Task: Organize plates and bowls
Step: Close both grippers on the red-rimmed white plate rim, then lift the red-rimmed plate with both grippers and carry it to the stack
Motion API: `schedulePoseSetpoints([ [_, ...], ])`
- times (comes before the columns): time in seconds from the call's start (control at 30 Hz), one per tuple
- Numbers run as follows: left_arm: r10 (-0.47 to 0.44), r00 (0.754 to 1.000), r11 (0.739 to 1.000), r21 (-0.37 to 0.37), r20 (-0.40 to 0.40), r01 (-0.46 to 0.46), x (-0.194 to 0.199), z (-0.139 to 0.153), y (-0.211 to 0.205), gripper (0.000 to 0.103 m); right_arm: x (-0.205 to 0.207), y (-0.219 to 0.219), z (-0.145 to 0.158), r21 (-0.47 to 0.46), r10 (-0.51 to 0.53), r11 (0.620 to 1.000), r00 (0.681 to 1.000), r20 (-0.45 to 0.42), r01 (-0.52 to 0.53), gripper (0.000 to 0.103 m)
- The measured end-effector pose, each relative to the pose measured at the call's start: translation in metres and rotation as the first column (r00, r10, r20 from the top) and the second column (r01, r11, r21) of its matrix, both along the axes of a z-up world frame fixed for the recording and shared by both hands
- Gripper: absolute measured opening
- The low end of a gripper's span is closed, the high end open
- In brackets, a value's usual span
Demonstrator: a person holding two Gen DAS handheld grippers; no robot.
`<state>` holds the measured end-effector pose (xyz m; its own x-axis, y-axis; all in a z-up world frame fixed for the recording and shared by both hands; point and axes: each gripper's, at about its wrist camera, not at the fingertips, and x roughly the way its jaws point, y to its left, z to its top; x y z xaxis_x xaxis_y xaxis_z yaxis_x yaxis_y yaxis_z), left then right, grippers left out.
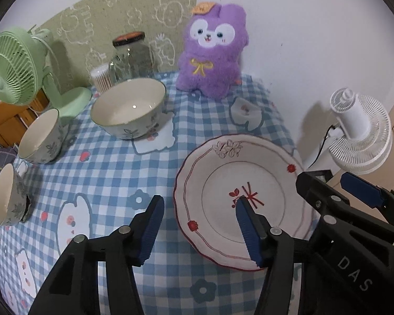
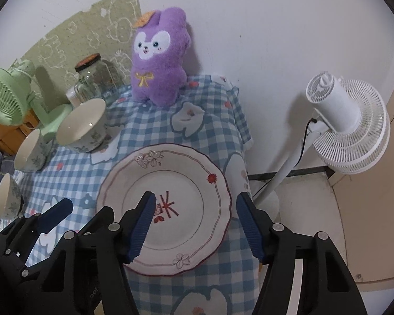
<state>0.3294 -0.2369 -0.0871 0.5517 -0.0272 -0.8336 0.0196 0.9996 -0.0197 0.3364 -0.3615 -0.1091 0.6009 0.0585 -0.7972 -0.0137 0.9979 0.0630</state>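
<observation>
A white plate (image 1: pixel 223 183) with a scalloped red rim lies flat on the checked tablecloth (image 1: pixel 105 178) near the table's right edge. My left gripper (image 1: pixel 199 202) is open and straddles the plate's left rim, one finger over the cloth, the other over the plate's centre. My right gripper (image 2: pixel 196 197) is open around the right rim of the plate (image 2: pixel 186 173), with one finger past the table's edge. No pad visibly presses the plate. A large floral bowl (image 1: pixel 128 107) and two smaller bowls (image 1: pixel 40 136) (image 1: pixel 6 197) stand on the left side.
A purple plush toy (image 1: pixel 212 52), a glass jar (image 1: pixel 131 55) and a green desk fan (image 1: pixel 10 71) line the back of the table. A white standing fan (image 2: pixel 349 123) is on the floor right of the table. The cloth drops off just beside the plate.
</observation>
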Motion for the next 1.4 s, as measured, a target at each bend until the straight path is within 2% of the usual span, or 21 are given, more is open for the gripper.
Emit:
schedulePoseSetpoints([
  [0.3,0.005,0.999,1.000,0.015,-0.052,-0.004,0.022,-0.024,-0.005,0.059,0.022,-0.004,-0.023,0.004,-0.010,1.000,1.000,-0.030,0.010,0.066],
  [0.37,0.013,0.997,1.000,0.017,-0.072,-0.012,0.027,-0.030,-0.005,0.058,0.026,-0.004,-0.028,0.002,-0.016,1.000,0.999,-0.037,0.016,0.060],
  [0.5,0.031,0.996,0.999,0.031,-0.087,-0.028,0.034,-0.038,-0.003,0.056,0.032,-0.007,-0.038,0.004,-0.023,1.000,0.998,-0.055,0.023,0.059],
  [0.73,0.059,0.988,0.998,0.001,-0.142,-0.059,0.043,-0.052,0.002,0.048,0.042,-0.006,-0.052,-0.022,-0.012,1.000,0.996,-0.083,0.010,0.059],
  [0.83,0.077,0.985,0.996,-0.038,-0.157,-0.084,0.047,-0.053,0.006,0.047,0.044,-0.007,-0.059,-0.016,-0.009,1.000,0.994,-0.109,0.007,0.059],
  [0.9,0.083,0.982,0.996,-0.031,-0.172,-0.089,0.049,-0.054,0.005,0.047,0.045,-0.008,-0.062,-0.013,-0.009,1.000,0.993,-0.118,0.008,0.058],
  [1.03,0.062,0.985,0.998,0.038,-0.161,-0.057,0.047,-0.057,-0.003,0.047,0.046,-0.006,-0.065,-0.026,-0.007,1.000,0.993,-0.121,0.004,0.055],
  [1.4,0.052,0.989,0.998,0.033,-0.141,-0.048,0.048,-0.061,-0.001,0.048,0.051,-0.004,-0.071,-0.048,-0.003,0.999,0.992,-0.122,-0.003,0.055],
])
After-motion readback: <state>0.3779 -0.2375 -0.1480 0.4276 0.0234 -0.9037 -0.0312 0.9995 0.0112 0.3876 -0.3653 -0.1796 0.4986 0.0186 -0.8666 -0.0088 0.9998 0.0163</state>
